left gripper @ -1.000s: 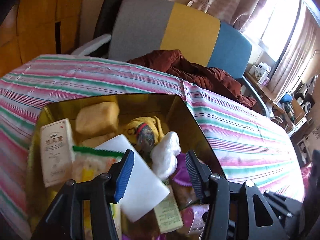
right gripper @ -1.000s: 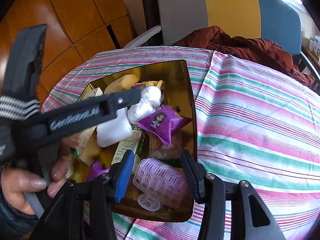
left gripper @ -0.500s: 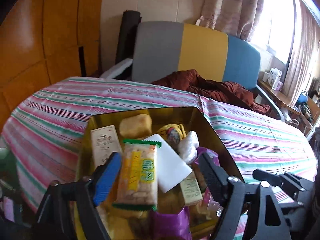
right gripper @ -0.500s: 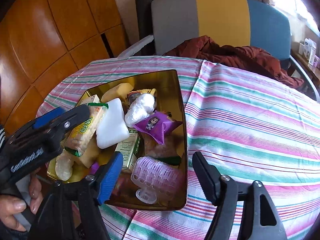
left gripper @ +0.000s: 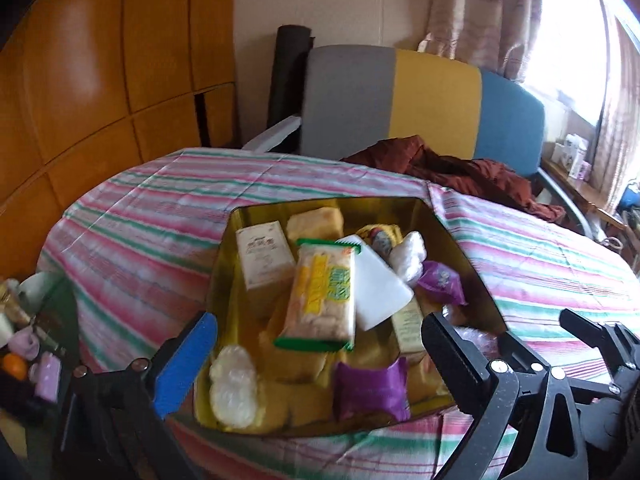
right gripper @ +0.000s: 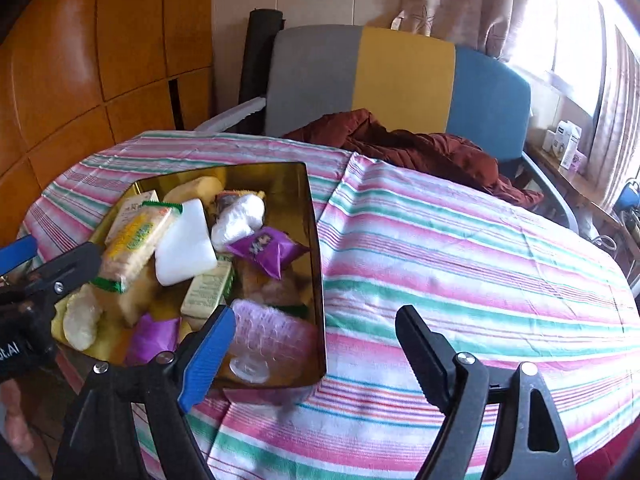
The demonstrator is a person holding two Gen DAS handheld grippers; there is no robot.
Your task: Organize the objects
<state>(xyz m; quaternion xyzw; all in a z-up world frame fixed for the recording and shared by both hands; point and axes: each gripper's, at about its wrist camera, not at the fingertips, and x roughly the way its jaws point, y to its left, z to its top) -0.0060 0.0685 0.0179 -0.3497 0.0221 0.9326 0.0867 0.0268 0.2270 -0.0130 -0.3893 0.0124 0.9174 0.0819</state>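
From the left wrist, the left gripper (left gripper: 316,356) jaws are spreading, empty, over the gold tin (left gripper: 472,256) on the striped tabletop (left gripper: 140,240); its cracker packet (left gripper: 326,294) looks light, crinkly, best pinched across its long sides. From the right wrist, the right gripper (right gripper: 316,352) jaws are opening, empty, by the tin's near corner
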